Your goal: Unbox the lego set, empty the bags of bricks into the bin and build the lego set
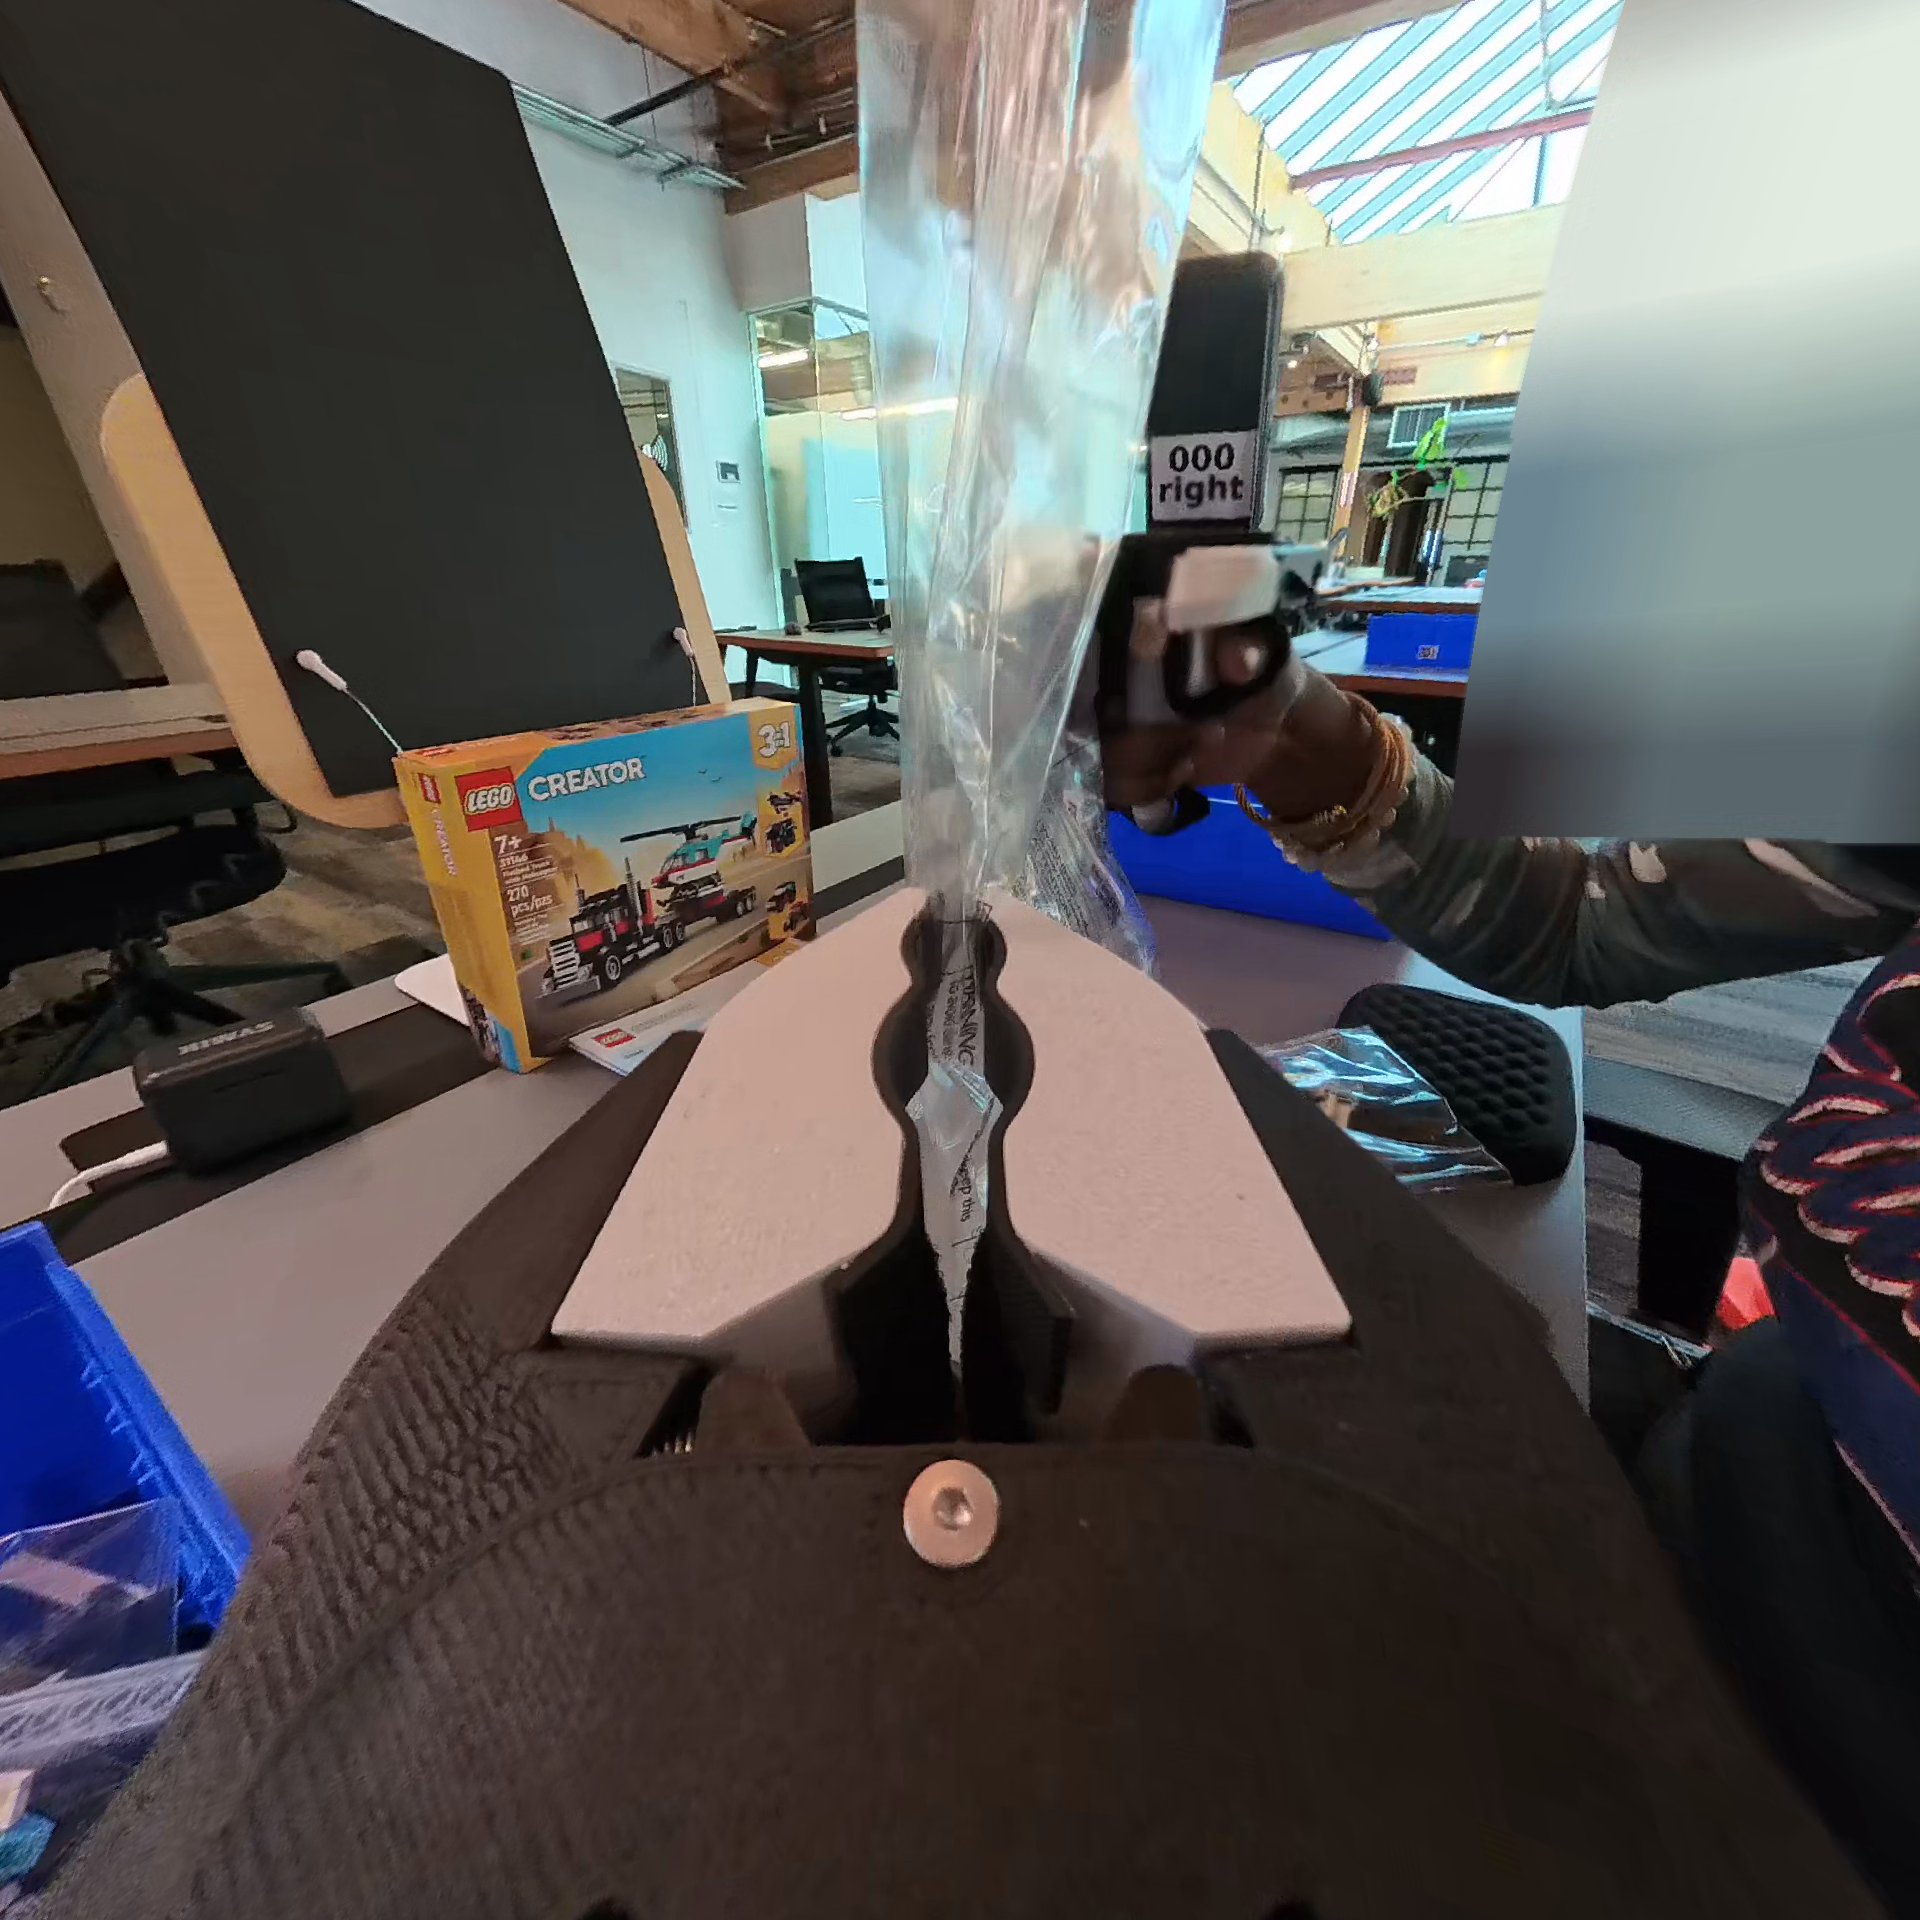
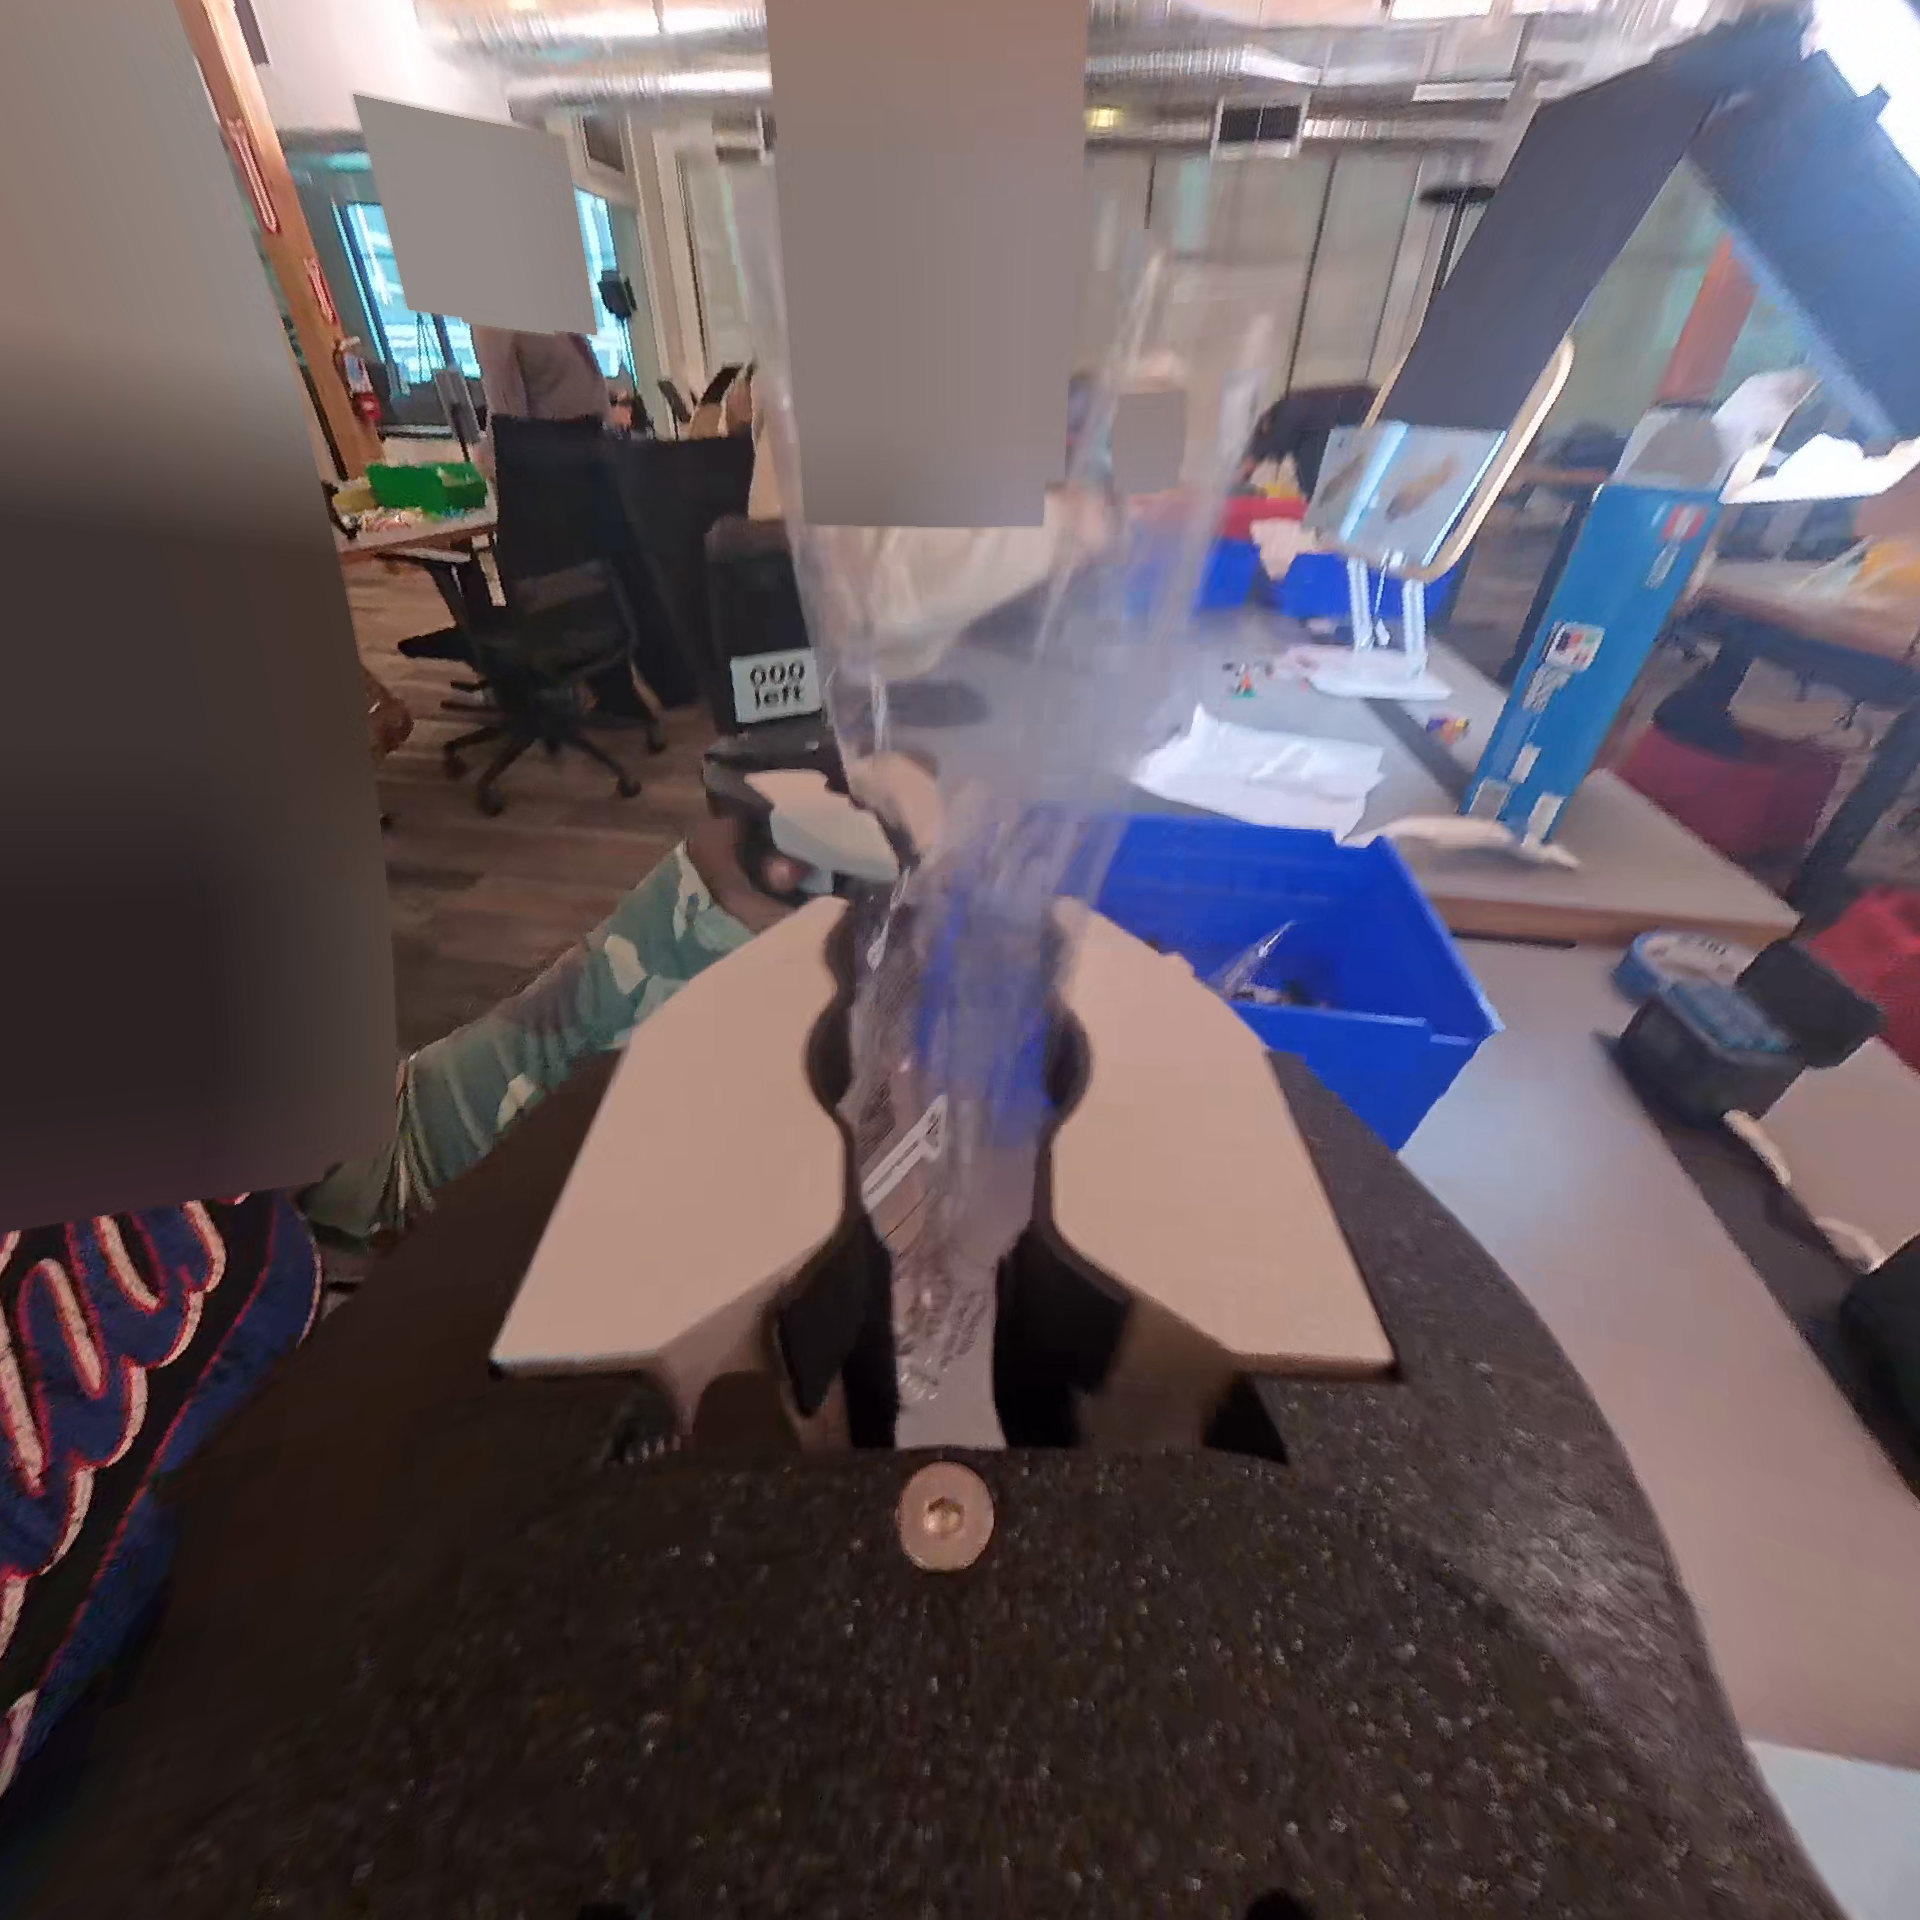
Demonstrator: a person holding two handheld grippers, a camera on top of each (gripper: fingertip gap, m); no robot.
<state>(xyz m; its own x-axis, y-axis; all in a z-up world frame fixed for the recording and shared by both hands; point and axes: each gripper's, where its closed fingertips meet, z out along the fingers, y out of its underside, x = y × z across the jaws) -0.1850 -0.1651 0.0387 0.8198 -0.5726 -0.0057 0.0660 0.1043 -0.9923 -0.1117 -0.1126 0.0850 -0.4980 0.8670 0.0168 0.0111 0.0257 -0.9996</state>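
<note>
The clear plastic bag (image 1: 1023, 436) hangs in the air above the counter (image 1: 343, 1288), and both grippers pinch it. The left gripper (image 1: 954, 935) has its white fingers (image 1: 790, 1122) pressed nearly together, with only the thin edge of the bag squeezed flat between them. The bag rises up from the fingertips, wrinkled and see-through. The right gripper (image 2: 951, 925) also has its fingers (image 2: 717, 1122) squeezed on the bag (image 2: 935, 1060), which bunches up thicker in the gap and looks blurry. In the left wrist view the right gripper (image 1: 1060, 821) sits just behind the bag, held by a hand (image 1: 1236, 738) with bracelets on the wrist. In the right wrist view the left gripper (image 2: 883, 810) is seen just beyond the bag. A blue bin (image 2: 1340, 977) sits on the counter (image 2: 1621, 1299) right behind the bag, with a few small pieces inside. The lego box (image 1: 608, 883) stands upright on the counter farther back, and a booklet (image 1: 634, 1039) lies flat beside it. Another plastic bag (image 1: 1371, 1112) lies on the counter near a black padded rest (image 1: 1475, 1070). A small black case (image 1: 244, 1081) sits to the left of the box.
</note>
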